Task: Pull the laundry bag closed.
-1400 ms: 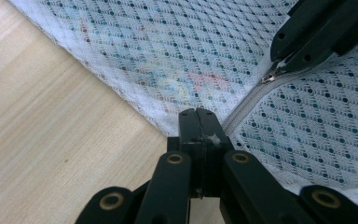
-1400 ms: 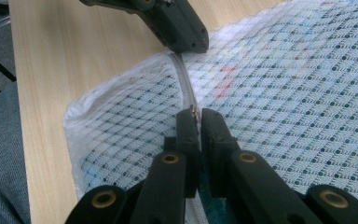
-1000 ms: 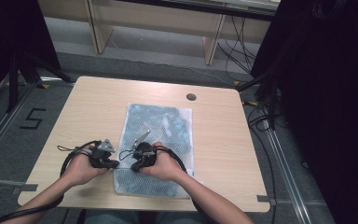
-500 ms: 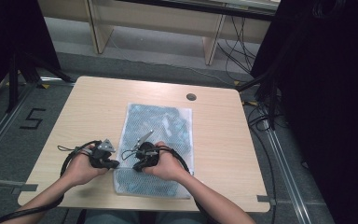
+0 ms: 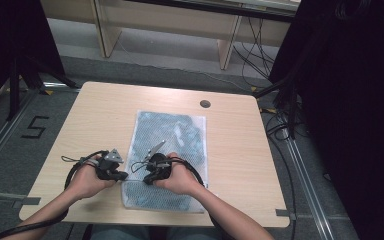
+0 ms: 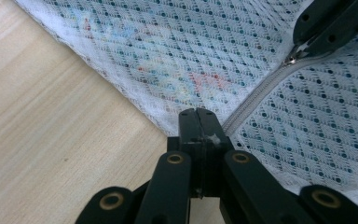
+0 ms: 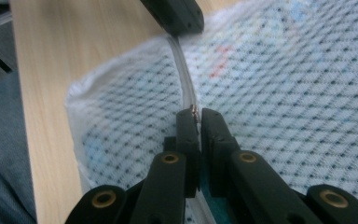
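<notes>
A white mesh laundry bag (image 5: 167, 160) with blue cloth inside lies flat on the light wooden table (image 5: 90, 120), near the table's front edge and a little right of its middle; everything below is placed against this bag.

At the bag's left edge, near its front corner, the left hand (image 5: 86, 181) holds the left gripper (image 5: 124, 176). In the left gripper view, its black jaws are pressed together on the bag's hem (image 6: 168, 122), right where the white zipper (image 6: 256, 95) ends. Bare table wood lies to the left of the hem.

Just to the right, over the bag's front part, the right hand (image 5: 180, 180) holds the right gripper (image 5: 149, 181). In the right gripper view its jaws are closed to a thin gap on the small metal zipper pull (image 7: 194, 110), which sits on the zipper line running across the mesh. The left gripper's jaw tip meets the same zipper line farther along, at the bag's edge.

Beyond the bag's far right corner, a round dark cable hole (image 5: 205, 104) sits in the table top.
</notes>
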